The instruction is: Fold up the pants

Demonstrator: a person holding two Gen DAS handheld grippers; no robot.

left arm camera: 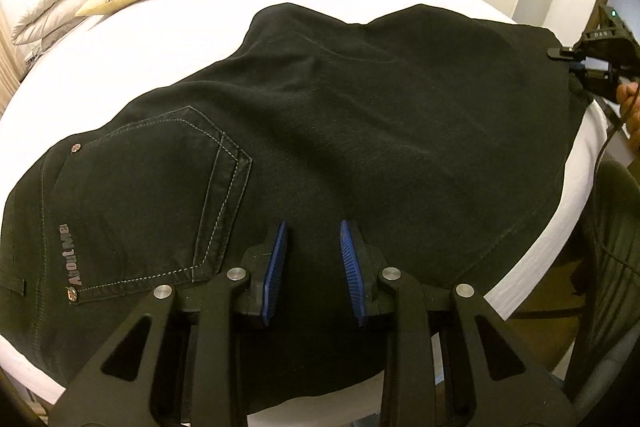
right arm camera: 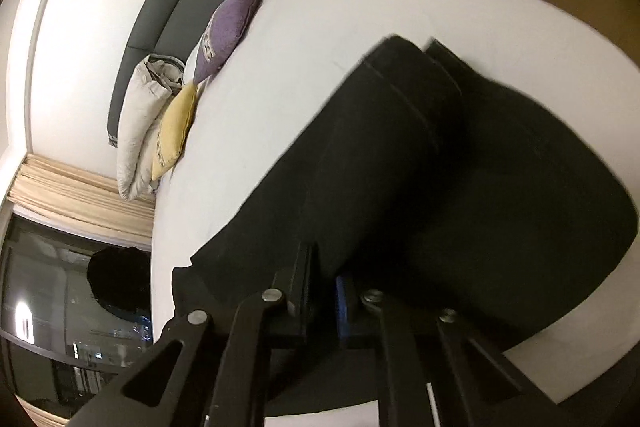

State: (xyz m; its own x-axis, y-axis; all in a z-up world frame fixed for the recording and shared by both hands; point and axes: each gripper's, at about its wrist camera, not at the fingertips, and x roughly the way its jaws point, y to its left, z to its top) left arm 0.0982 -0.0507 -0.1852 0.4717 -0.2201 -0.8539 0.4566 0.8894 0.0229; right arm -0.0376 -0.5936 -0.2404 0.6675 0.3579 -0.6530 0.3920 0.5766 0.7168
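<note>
Judging from how the black denim pants (left arm camera: 340,131) lie on the white-sheeted bed (left arm camera: 192,31), I'd say they are already doubled leg over leg, back pocket (left arm camera: 160,195) up, with the crosswise folds still to come. My left gripper (left arm camera: 314,263) hovers over the pants' near edge, blue pads apart, nothing between them. My right gripper (right arm camera: 324,291) is clenched on the pants' cloth at their far right corner. Blur hides exactly which hem layers it pinches.
</note>
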